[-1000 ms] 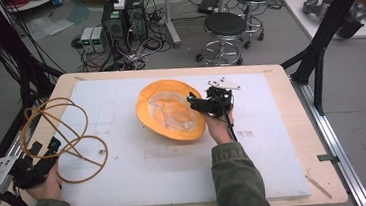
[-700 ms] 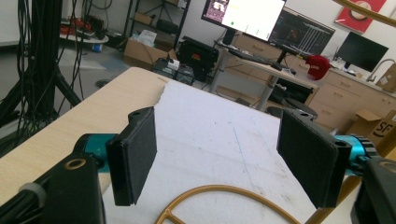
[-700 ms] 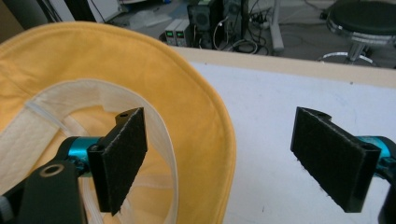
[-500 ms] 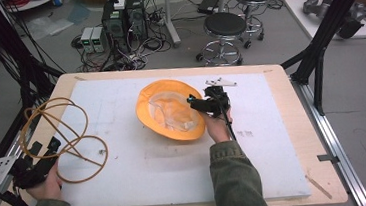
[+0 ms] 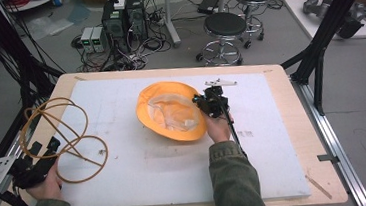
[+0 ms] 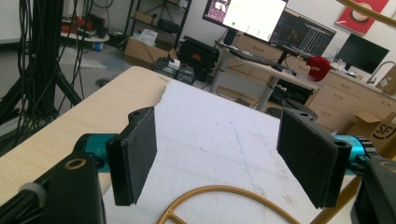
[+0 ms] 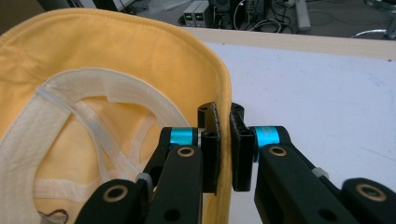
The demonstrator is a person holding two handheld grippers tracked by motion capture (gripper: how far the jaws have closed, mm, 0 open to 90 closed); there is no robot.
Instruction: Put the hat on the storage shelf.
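Table [image 5: 294, 138]: light wood top, covered for the most part by a white foam sheet [image 5: 176, 169]; the sheet is taken as the landmark for the entries below.

Hat [image 5: 171, 111]: yellow fabric, brimmed, laid upside down near the centre of the sheet, toward its far edge. The crown opening is turned upward, so that the cream inner band and crossing tapes are exposed in the right gripper view [image 7: 84, 121]. The oval outline is seen in the high view with its long axis running from the far left to the near right of the sheet. No label or writing can be made out on it.

Hoop [image 5: 61, 138]: thin amber-brown rod bent into overlapping loops, laid across the sheet's left edge and partly over the bare wood. A curved section is seen below the jaws in the left gripper view [image 6: 224, 196].

Right gripper [image 5: 212, 103]: held by the person's right hand [image 5: 218, 127] at the hat's right side, over the sheet's middle. The jaws are clamped on the hat brim, with the yellow edge pinched between the two black pads [image 7: 223, 144].

Left gripper [image 5: 31, 164]: held at the sheet's near left corner, beside the hoop. The jaws are spread wide apart with nothing between them [image 6: 219, 163].

Cardboard box [image 6: 380, 130]: seen far beyond the sheet; the letters "SF" are legible on it, the rest cut off.
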